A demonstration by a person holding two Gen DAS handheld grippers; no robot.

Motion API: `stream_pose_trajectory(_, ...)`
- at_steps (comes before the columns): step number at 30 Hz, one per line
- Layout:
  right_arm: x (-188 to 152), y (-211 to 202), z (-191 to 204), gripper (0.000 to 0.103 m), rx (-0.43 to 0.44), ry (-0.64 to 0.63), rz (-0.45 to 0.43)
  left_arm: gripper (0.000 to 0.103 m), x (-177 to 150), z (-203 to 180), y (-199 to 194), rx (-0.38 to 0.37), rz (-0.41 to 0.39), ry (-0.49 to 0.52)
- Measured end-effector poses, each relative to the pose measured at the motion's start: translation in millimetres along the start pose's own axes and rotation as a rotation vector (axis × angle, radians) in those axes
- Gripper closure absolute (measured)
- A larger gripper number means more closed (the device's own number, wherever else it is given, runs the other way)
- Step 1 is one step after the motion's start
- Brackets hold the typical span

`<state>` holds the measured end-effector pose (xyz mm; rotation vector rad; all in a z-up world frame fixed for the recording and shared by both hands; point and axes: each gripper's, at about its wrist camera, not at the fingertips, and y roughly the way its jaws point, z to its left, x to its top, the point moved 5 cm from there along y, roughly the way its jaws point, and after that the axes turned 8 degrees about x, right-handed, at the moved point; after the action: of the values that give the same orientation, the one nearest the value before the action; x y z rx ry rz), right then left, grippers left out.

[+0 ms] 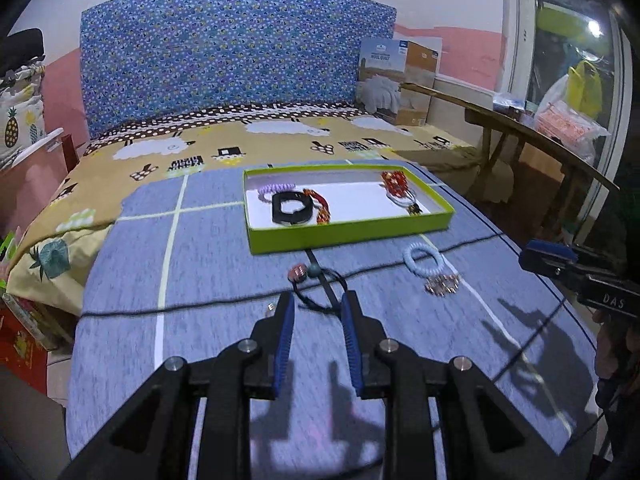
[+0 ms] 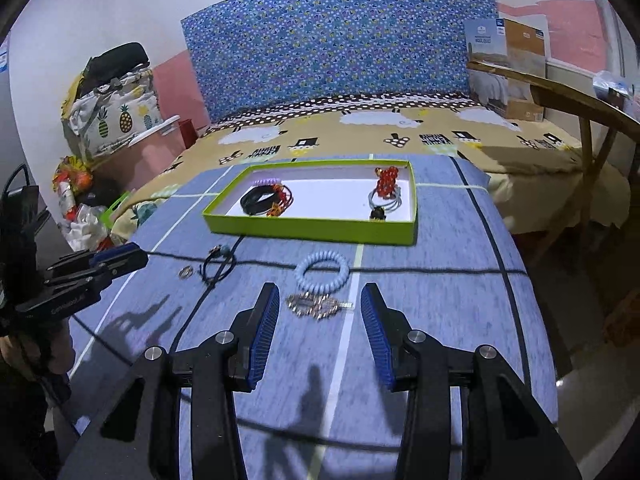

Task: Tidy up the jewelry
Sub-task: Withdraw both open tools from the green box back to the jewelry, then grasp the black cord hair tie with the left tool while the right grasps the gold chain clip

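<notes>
A green tray (image 1: 348, 236) (image 2: 312, 230) sits on the blue cloth and holds a black bangle (image 1: 291, 209), a purple coil band (image 1: 276, 189), red bead jewelry (image 1: 395, 184) and other pieces. On the cloth in front lie a black cord bracelet with beads (image 1: 316, 284) (image 2: 218, 266), a small ring (image 2: 185, 272), a pale blue coil bracelet (image 1: 424, 261) (image 2: 322, 272) and a metal brooch (image 1: 442, 285) (image 2: 318, 305). My left gripper (image 1: 318, 300) is open, just short of the cord bracelet. My right gripper (image 2: 320, 300) is open around the brooch.
The blue cloth covers a table (image 1: 200, 280) beside a bed with a patterned headboard (image 1: 224, 52). A wooden bench (image 1: 532, 136) stands on the right, a cardboard box (image 1: 400, 80) behind. Bags and clutter (image 2: 108, 112) lie on the left.
</notes>
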<state>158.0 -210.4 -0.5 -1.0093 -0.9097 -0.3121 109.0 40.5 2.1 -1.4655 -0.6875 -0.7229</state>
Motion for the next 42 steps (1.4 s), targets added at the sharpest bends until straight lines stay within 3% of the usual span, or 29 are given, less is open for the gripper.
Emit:
stream_pose_trajectory(9,-14.6,-2.5,5.9,0.06,0.01,0.005,0.019,0.078,-19.9,-2.8,-9.6,-0.01,0.021,-0.024)
stream_pose_trajectory(26,-19.5,26.2,-3.3,0.06,0.014,0.012,0.079,0.078,-13.8,-2.8,12.0,-0.006,0.042,-0.016)
stream_pose_trajectory(42,-7.1,76.8,-21.3,0.059,0.017,-0.111,0.181,0.078,7.8,-2.9,74.3,0.015,0.127,0.027)
